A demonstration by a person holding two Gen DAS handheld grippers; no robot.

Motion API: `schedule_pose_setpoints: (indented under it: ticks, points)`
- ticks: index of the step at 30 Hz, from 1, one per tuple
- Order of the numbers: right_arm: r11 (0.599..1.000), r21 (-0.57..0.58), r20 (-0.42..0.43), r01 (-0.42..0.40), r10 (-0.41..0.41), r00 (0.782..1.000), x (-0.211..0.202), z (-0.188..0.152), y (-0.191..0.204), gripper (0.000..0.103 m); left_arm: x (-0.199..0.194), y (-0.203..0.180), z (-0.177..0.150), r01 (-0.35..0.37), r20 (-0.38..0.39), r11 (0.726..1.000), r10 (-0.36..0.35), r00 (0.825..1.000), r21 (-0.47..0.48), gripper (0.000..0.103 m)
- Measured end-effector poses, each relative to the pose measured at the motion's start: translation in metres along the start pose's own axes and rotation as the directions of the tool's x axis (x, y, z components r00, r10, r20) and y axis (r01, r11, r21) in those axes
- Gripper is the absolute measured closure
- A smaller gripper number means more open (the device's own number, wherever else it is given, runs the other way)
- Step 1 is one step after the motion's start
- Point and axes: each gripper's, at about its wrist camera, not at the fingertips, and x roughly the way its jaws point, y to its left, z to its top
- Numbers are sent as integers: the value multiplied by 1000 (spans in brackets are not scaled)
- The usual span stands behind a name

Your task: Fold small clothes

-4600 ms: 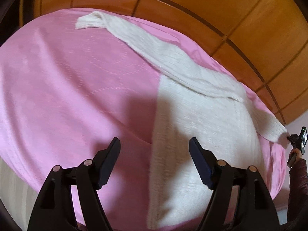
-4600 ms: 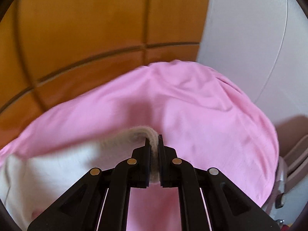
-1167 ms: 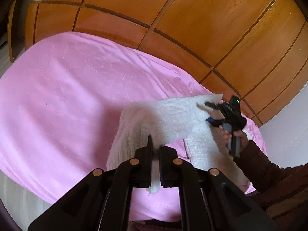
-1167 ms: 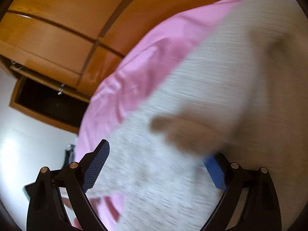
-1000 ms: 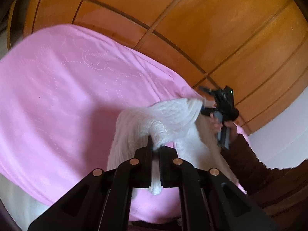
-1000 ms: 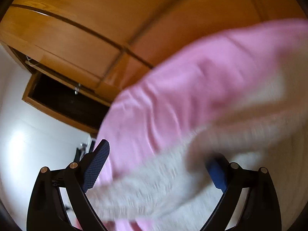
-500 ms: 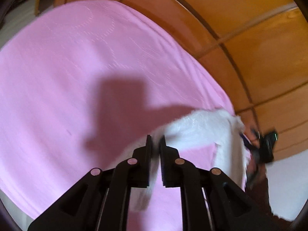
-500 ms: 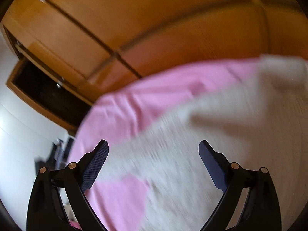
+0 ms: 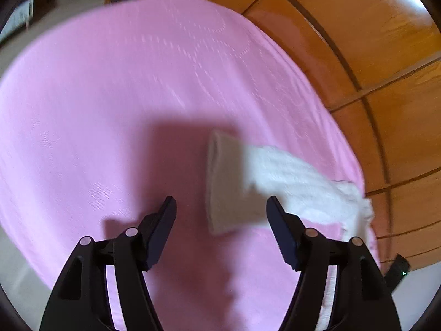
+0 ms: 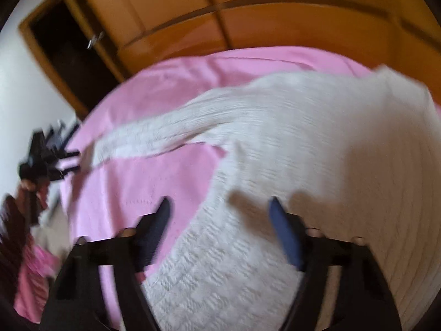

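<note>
A white knitted sweater (image 10: 317, 143) lies on the pink bedspread (image 9: 110, 96). One sleeve (image 9: 289, 182) stretches out sideways and ends in a ribbed cuff (image 9: 223, 182). My left gripper (image 9: 220, 204) hovers just short of that cuff. Its jaws are opening, and the cuff lies flat beyond the tips, touched by neither pad. In the right wrist view the left gripper (image 10: 69, 151) shows at the sleeve's far end. My right gripper (image 10: 219, 204) hangs over the sweater's body edge with its jaws closing. Knit lies below the gap, and the pads do not press on it.
Orange wooden wardrobe panels (image 9: 358, 41) stand behind the bed, with a dark open compartment (image 10: 63, 49) at the left. A hand in a dark sleeve (image 10: 11, 220) holds the left gripper. The bedspread's edge (image 9: 33, 262) falls away at the lower left.
The left gripper, shut on the sleeve cuff before, has sunk toward the bed, opened and let the cuff go. The right gripper has swung across the sweater and its jaws stand narrower.
</note>
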Motion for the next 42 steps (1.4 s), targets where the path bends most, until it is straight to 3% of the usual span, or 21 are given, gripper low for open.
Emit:
schedule_pose_setpoints:
  ticks: [2,4,6,7,8,10,13,16,19,20,22,25,27,28,29,30,32,35,38,41,42]
  points:
    - [998,-57,-12,28,-29,1000,13,9,11,52,6,-4,-8,43,6,999,-43,999,-8,37]
    - [986,-134,-13,103,-105,994,31,22,24,53,14,-9,-10,60,13,998,-60,998,-7,40]
    - [973,-185,-24,139,-146,989,48,31,31,53,24,-17,-11,77,5,997,-77,997,-1,62]
    - [962,-219,-50,163,-178,983,63,36,35,53,29,-21,-11,77,-6,997,-77,997,9,88]
    - [951,-242,-64,191,-212,975,71,37,36,53,35,-23,-8,66,-13,998,-65,998,17,97]
    - [908,-315,-77,276,-315,946,94,40,38,61,38,-30,-3,56,1,998,-56,998,41,98]
    - [884,-338,-42,321,-355,934,96,43,37,90,20,-43,4,100,91,993,-105,990,59,98]
    - [935,-251,-20,250,-263,964,68,52,27,100,-19,-55,13,188,200,979,-199,959,73,98]
    - [974,-172,2,151,-153,988,40,51,21,100,-43,-62,12,191,235,977,-210,949,99,98]
    - [982,-147,12,117,-116,993,31,46,19,100,-44,-62,10,185,233,977,-204,951,103,98]
    - [984,-138,1,115,-116,993,31,38,13,100,-27,-61,5,-8,208,993,-17,978,118,98]
    - [992,-100,-24,82,-84,996,41,30,3,91,17,-39,1,-142,112,988,135,984,54,96]
    - [998,-38,-35,45,-46,998,40,28,-4,60,33,-36,-2,-173,122,985,169,978,25,92]
    - [1000,-4,-28,23,-23,999,33,24,-9,36,31,-38,-3,-177,156,984,172,973,18,91]
    - [1000,24,-10,5,-5,1000,23,19,-12,27,30,-40,-4,-190,167,982,185,968,16,88]
    - [999,28,8,23,-23,1000,11,12,-13,27,27,-44,-5,-208,178,978,202,963,12,85]
    - [997,31,15,66,-67,998,-7,-4,-18,27,22,-59,-12,-226,191,974,217,957,27,57]
    - [985,104,2,136,-137,991,-44,-41,-47,27,11,-85,-32,-127,194,985,103,976,113,46]
    - [951,201,0,234,-238,971,-93,-89,-88,27,9,-124,-72,48,107,969,-76,991,242,36]
    - [885,311,-14,346,-360,933,-155,-143,-128,27,17,-167,-126,211,-47,901,-209,977,379,34]
    - [858,349,-23,377,-394,919,-175,-161,-140,27,22,-184,-150,281,-120,864,-254,960,417,33]
